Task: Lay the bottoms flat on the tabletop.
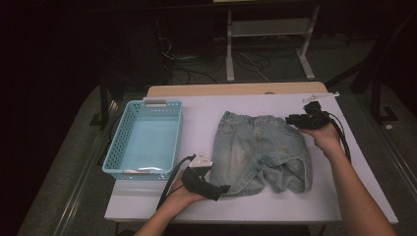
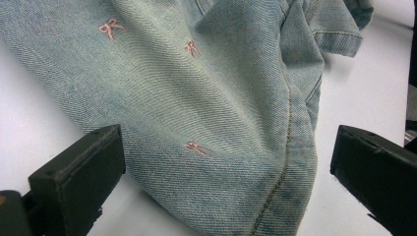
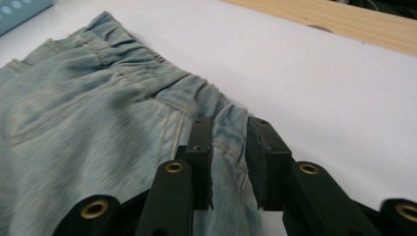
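Where embroidered (left gripper view), shorts (image 2: 206, 98) wrinkle.

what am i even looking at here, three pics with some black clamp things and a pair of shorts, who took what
A person sits at a white table and holds a hand-held two-jaw clamp in each hand. The wide picture comes from a camera overhead; the two close-ups come from cameras riding on each clamp. On the table lie light denim shorts and an empty blue basket. The right gripper pinches a fold of the waistband between close-set jaws. The left gripper stands open, with a leg hem between its jaws, not gripped.
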A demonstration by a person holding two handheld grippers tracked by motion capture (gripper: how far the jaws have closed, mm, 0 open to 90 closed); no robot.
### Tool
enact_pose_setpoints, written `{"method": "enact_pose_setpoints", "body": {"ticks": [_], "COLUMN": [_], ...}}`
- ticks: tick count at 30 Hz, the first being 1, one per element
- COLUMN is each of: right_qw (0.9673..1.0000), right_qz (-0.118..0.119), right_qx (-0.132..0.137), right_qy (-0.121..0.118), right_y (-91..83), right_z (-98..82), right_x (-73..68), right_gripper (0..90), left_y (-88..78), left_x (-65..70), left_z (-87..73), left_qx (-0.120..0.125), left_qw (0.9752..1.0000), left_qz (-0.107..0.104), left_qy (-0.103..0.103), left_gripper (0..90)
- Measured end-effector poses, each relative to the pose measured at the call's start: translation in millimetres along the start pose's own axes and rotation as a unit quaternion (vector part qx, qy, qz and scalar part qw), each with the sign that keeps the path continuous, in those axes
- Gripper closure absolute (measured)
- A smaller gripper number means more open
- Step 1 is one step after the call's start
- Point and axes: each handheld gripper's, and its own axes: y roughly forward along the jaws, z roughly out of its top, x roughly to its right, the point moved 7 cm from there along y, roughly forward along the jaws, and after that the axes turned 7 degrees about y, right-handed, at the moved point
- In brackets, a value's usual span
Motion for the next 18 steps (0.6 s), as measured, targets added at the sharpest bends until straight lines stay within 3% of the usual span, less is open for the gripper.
{"method": "enact_pose_setpoints", "body": {"ticks": [6, 18], "right_qw": [0.9997, 0.9979], "right_qz": [0.000, -0.002], "right_qx": [-0.013, -0.046], "right_qy": [0.019, 0.047], "right_y": [16.1, 32.9], "right_z": [0.4, -20.4], "right_x": [7.6, 17.7], "right_gripper": [63.0, 50.7], "left_y": [0.7, 1.4], "left_x": [-0.3, -0.4], "left_z": [-0.3, -1.0], "left_qx": [-0.001, -0.004], "left_qw": [1.0000, 1.0000], "left_qz": [0.000, 0.001], "left_qy": [-0.001, 0.000], "left_gripper": [0.0, 0.0]}}
